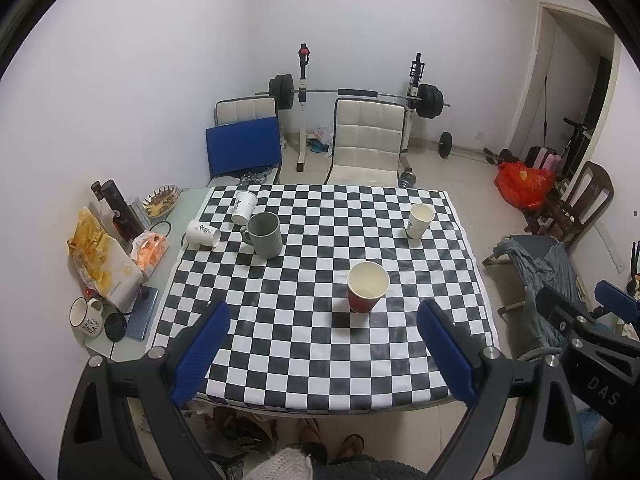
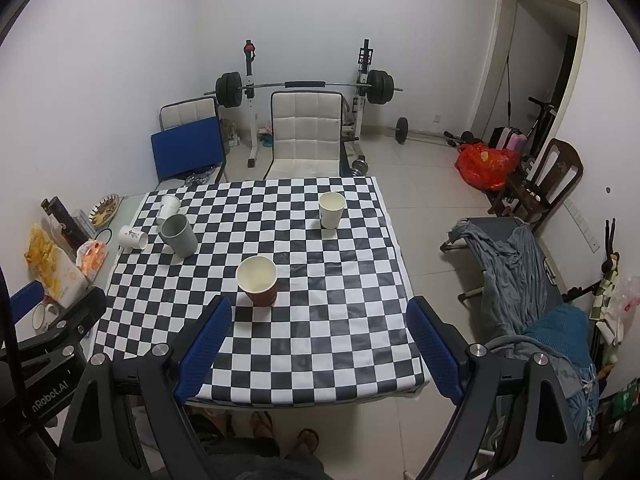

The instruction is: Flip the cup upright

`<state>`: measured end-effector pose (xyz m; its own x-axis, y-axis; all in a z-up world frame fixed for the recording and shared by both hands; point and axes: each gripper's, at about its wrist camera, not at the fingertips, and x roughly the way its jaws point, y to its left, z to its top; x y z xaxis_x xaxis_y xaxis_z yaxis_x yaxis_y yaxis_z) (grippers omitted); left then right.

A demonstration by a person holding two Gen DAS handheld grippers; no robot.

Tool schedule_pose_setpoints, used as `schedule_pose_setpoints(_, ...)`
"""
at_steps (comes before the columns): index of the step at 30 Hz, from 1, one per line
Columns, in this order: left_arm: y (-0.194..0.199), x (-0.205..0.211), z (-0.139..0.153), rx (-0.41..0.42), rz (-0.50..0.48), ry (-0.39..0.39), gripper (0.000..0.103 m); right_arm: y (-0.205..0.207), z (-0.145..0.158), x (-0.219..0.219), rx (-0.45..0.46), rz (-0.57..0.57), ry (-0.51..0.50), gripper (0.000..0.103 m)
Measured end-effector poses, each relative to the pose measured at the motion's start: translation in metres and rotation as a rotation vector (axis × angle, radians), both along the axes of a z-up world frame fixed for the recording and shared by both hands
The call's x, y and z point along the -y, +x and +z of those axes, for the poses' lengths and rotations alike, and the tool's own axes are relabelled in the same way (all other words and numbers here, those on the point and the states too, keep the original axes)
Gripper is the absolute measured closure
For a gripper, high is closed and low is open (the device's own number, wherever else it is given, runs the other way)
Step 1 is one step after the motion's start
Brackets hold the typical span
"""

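Holding jaws wide on both left gripper (image 1: pixel 322 354) and right gripper (image 2: pixel 318 350), gripping nothing, hovering above table (image 1: pixel 280 356); red cup (image 1: pixel 367 287) standing upright mid-table, white cup (image 1: pixel 420 221) beyond.

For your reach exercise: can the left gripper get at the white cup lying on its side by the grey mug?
Probably yes: the left gripper is open and nothing stands between it and the tipped white cup; the grey mug sits just right.
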<state>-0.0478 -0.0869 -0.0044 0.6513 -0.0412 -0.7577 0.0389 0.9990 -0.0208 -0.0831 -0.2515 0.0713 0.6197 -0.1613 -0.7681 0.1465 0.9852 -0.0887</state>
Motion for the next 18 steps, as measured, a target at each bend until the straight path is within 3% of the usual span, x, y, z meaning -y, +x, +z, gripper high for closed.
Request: schedule_pose_setpoints(18,-0.0004,-0.0030,-0.0013,0.004,-0.003,-0.003,0.008,0.0038,0.0074,-0.0035,0.000,0.009,0.000,0.013)
